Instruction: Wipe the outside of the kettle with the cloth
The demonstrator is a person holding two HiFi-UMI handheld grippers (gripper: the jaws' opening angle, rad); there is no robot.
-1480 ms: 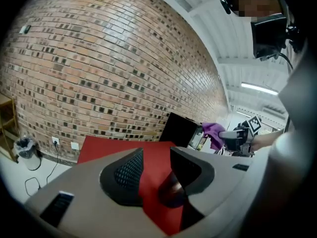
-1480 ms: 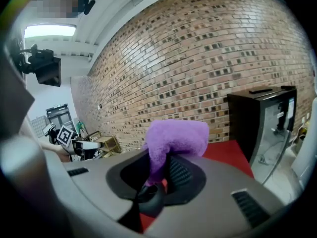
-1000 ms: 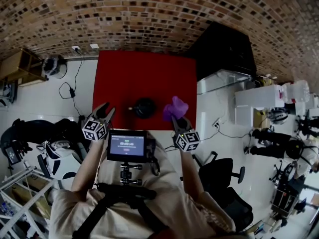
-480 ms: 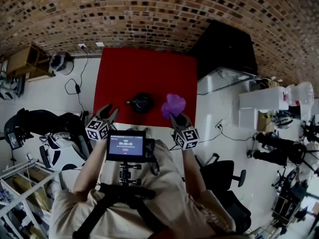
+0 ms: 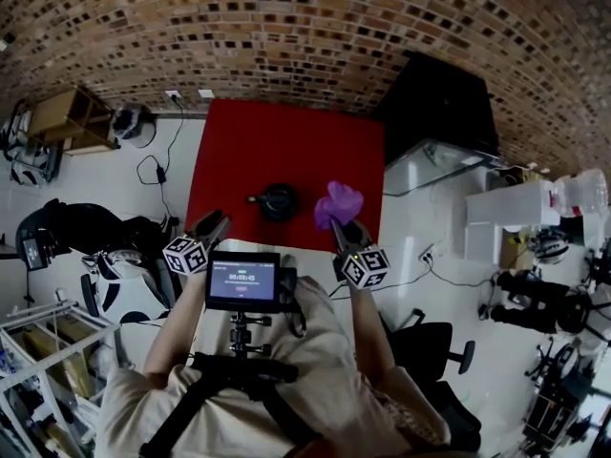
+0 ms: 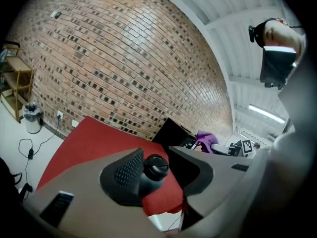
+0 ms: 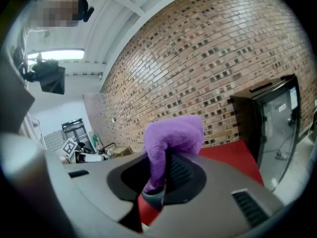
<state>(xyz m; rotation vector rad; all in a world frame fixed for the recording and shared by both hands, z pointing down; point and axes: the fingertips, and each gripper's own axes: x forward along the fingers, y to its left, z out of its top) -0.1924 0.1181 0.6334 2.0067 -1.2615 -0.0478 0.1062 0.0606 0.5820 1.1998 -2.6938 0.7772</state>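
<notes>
**Ana:** On the red rectangular tabletop (image 5: 229, 141), where does the small round black kettle (image 5: 278, 201) stand?

**Ben:** Upright on the near half, roughly midway across, with its lid knob on top. Nothing touches it.

**Ana:** And the soft purple fleece cloth (image 5: 337, 205)?

**Ben:** It is bunched in the right gripper (image 5: 341, 229), whose jaws are clamped on it, and a fold stands up above the tips. It hangs in the air just to the right of the kettle, apart from it, over the table's near right part.

**Ana:** What about the left gripper (image 5: 214, 222)?

**Ben:** Its jaws stand moderately apart and have just been closing. Nothing lies between them. In the left gripper view the kettle shows through the gap, but it sits farther out on the table. In the head view that gripper is at the table's near left edge, left of the kettle and clear of it.

**Ana:** Does the kettle lie between the two tools?

**Ben:** Yes, slightly beyond both sets of tips and closer to the cloth side. Behind the table's far edge runs a brick wall (image 5: 286, 27).
</notes>
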